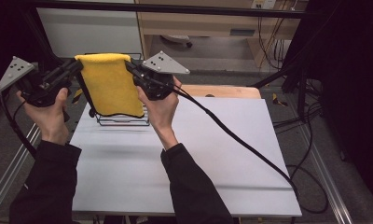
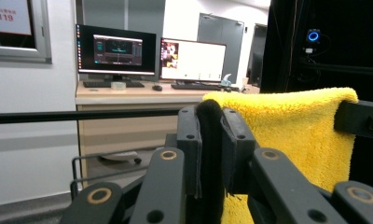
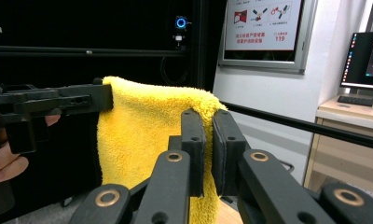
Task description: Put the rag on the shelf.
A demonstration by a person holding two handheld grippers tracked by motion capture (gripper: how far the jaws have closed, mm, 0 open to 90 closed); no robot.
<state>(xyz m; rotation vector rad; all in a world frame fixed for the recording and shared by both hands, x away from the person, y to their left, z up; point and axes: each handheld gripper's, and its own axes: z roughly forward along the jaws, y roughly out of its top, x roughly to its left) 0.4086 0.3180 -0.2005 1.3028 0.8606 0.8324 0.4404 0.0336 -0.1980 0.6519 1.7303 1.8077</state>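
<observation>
Right claw [image 3: 207, 140] clamping yellow towel [image 3: 142, 126]

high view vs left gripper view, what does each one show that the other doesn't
High view alone: the white table, the wire rack under the cloth, both forearms, and the right gripper's cable trailing across the table.

Left gripper view alone: two lit monitors with keyboards on a wooden desk, and a sign reading 119.

Both: the yellow towel, held up at its top edge by the left gripper and the right gripper, jaws closed on it.
</observation>
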